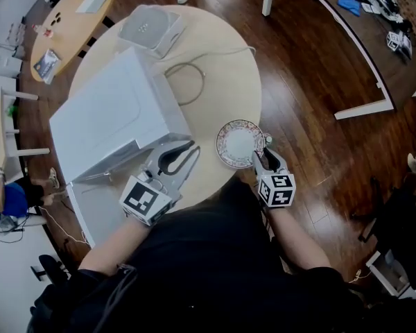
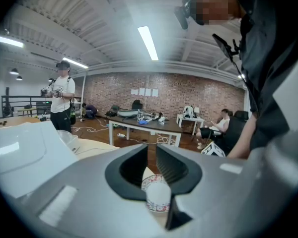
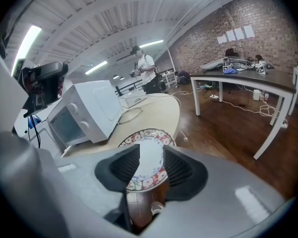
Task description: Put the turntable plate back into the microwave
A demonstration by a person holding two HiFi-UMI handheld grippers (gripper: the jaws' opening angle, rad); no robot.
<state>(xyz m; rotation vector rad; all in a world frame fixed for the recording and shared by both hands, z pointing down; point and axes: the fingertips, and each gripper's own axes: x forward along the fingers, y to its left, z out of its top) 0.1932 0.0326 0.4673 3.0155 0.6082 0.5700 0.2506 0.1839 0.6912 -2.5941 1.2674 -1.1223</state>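
- Right gripper [image 1: 263, 158]: its jaws stand about half apart in the right gripper view [image 3: 151, 165]. The near rim of the turntable plate [image 3: 148, 150] shows in the gap, and neither pad can be seen pressing on it.
- Left gripper [image 1: 178, 159]: its jaws are parted by a narrow gap and hold nothing, as the left gripper view [image 2: 151, 165] shows. It hangs at the front corner of the microwave [image 1: 114, 113], and the plate [image 2: 156, 195] is visible beyond the jaws.
- The turntable plate [image 1: 239, 143], white in the middle with a red patterned border, lies at the near edge of the round table [image 1: 222, 68]. It sits to the right of the microwave and clear of it, outside the oven.
- The white microwave [image 3: 84, 113] stands on the left part of the table, and the right gripper view shows its dark window and two knobs.
- Behind it, a looped cable [image 1: 187, 82] trails across the tabletop towards a small white box [image 1: 152, 30] at the far edge.
- Dark wooden floor [image 1: 312, 61] surrounds the table.
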